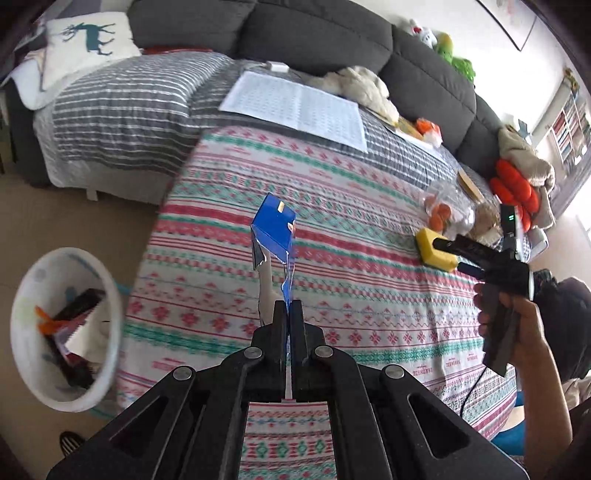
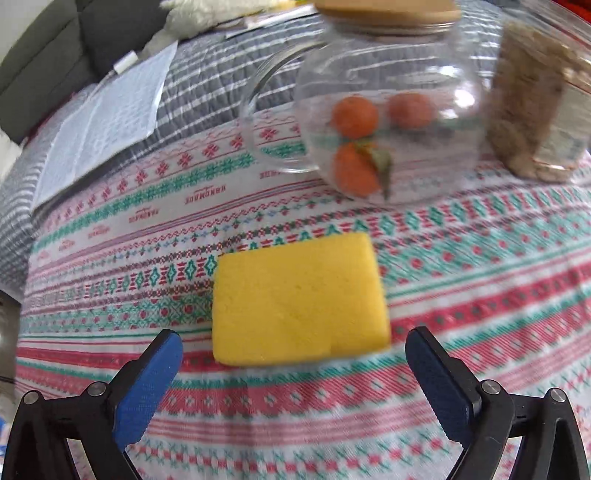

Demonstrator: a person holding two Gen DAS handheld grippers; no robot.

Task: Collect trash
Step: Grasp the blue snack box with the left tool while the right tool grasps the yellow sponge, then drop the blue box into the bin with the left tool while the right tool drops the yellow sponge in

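My left gripper is shut on the torn end of a blue wrapper, which hangs in the air above the patterned cloth. A white bin with several bits of rubbish inside stands on the floor at the lower left. My right gripper is open, jaws wide, just short of a yellow sponge lying on the cloth. Nothing sits between its blue pads. In the left wrist view the right gripper hovers by the same sponge, held by a hand.
Behind the sponge stand a glass jar with three oranges and a jar of brown grains. A printed sheet lies on the grey striped cover. A grey sofa with pillows and soft toys runs along the back.
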